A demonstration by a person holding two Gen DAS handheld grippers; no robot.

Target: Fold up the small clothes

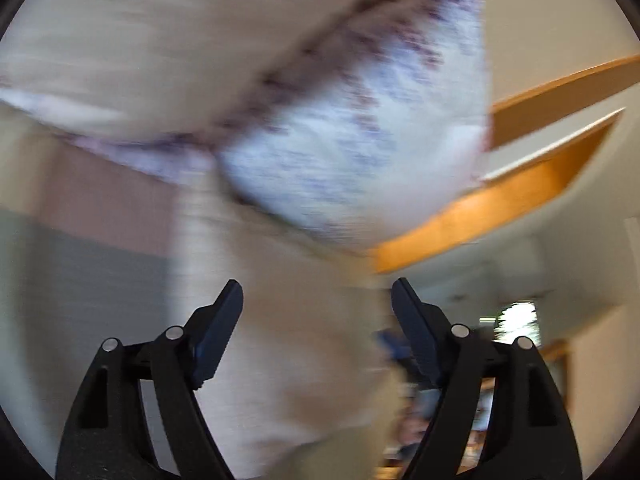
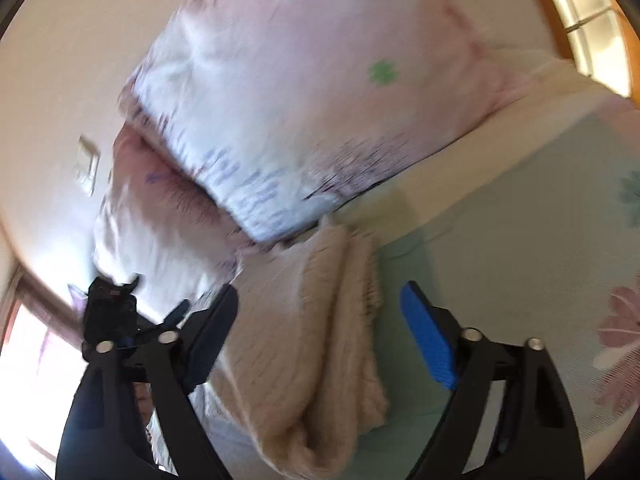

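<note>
Item: beige knit garment (image 2: 316, 344), folded in 2, lying on the green floral bedsheet (image 2: 500, 260) below the pillow (image 2: 304, 92), likely set down as finished. Right claw (image 2: 320, 320): apart, straddling it, gripping nothing. Left claw (image 1: 316, 312): apart, empty; view blurred.

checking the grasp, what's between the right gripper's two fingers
In the right wrist view, a folded beige knit garment lies in the gap of the open right gripper, nearer its left finger; whether they touch is unclear.
</note>
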